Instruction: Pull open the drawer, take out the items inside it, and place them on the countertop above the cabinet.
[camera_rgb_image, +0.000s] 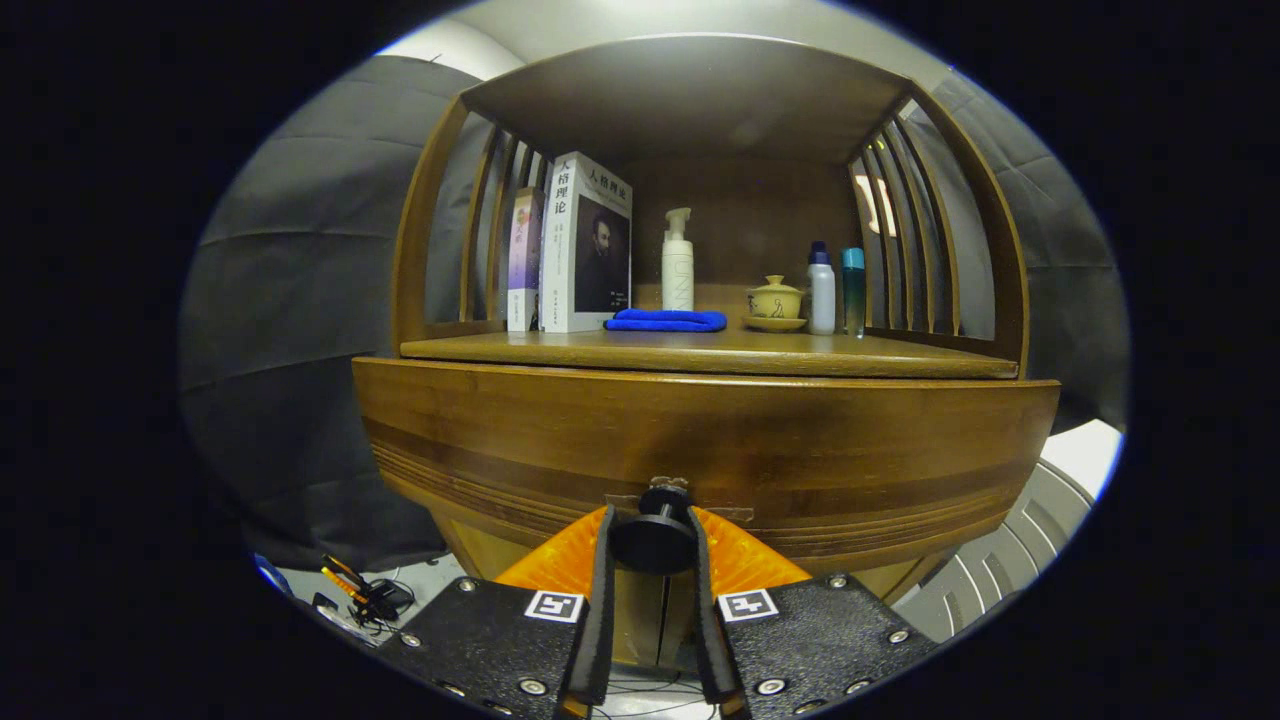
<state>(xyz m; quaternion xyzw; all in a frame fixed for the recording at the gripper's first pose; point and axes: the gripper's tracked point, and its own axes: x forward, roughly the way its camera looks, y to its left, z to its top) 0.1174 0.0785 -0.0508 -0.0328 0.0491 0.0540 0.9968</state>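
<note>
A wooden cabinet faces me, and its drawer front (700, 440) spans the width below the countertop (720, 352). A round black knob (655, 535) sticks out of the drawer front at its lower middle. My gripper (652, 545) is shut on this knob, one finger pressing each side. The drawer looks closed or barely out; its inside is hidden.
On the countertop stand two books (585, 245) at the left, a folded blue cloth (667, 320), a white pump bottle (678, 262), a yellow lidded teacup on a saucer (775, 300) and two small bottles (835, 290). Slatted sides and a top shelf enclose them. Cables (365, 595) lie on the floor lower left.
</note>
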